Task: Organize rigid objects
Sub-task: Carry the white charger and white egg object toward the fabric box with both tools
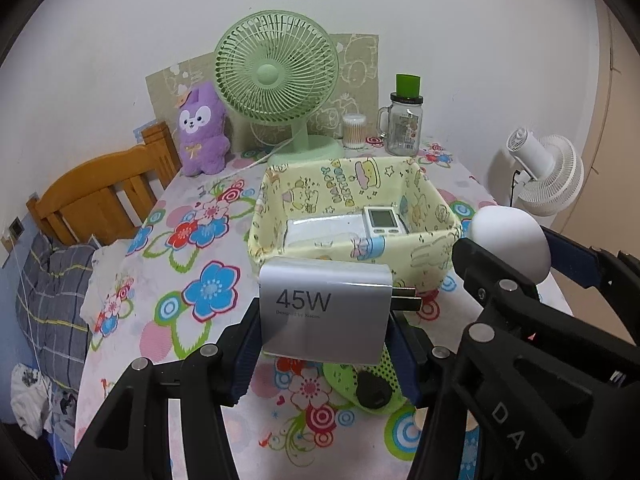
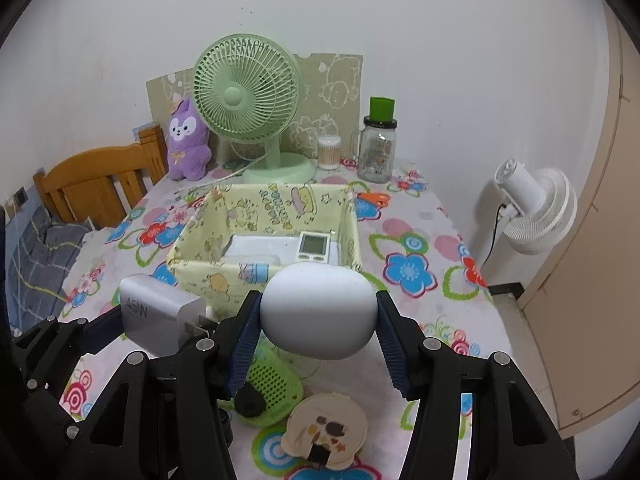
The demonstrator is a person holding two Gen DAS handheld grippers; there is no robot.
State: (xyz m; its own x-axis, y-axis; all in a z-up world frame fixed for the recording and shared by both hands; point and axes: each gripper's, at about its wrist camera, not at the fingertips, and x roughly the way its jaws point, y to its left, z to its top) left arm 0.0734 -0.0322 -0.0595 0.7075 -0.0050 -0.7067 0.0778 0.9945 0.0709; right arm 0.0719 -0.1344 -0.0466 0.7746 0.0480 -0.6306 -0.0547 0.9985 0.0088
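My left gripper (image 1: 324, 340) is shut on a white 45W charger (image 1: 324, 312), held above the table just in front of the yellow fabric basket (image 1: 424, 252). My right gripper (image 2: 318, 320) is shut on a white egg-shaped case (image 2: 318, 312), also held just before the basket (image 2: 188, 236). The charger shows at the left of the right wrist view (image 2: 160, 316), and the white case at the right of the left wrist view (image 1: 508, 240). Inside the basket lie a small digital display device (image 2: 314, 246) and a flat white box (image 2: 260, 250).
On the flowered table (image 1: 168, 280) under the grippers lie a green perforated gadget (image 2: 272, 388) and a round beige case (image 2: 326, 432). Behind the basket stand a green fan (image 1: 280, 80), a purple plush (image 1: 202, 132), a cotton-swab tub (image 1: 354, 130) and a glass jar (image 1: 404, 120). A white fan (image 2: 532, 208) stands right.
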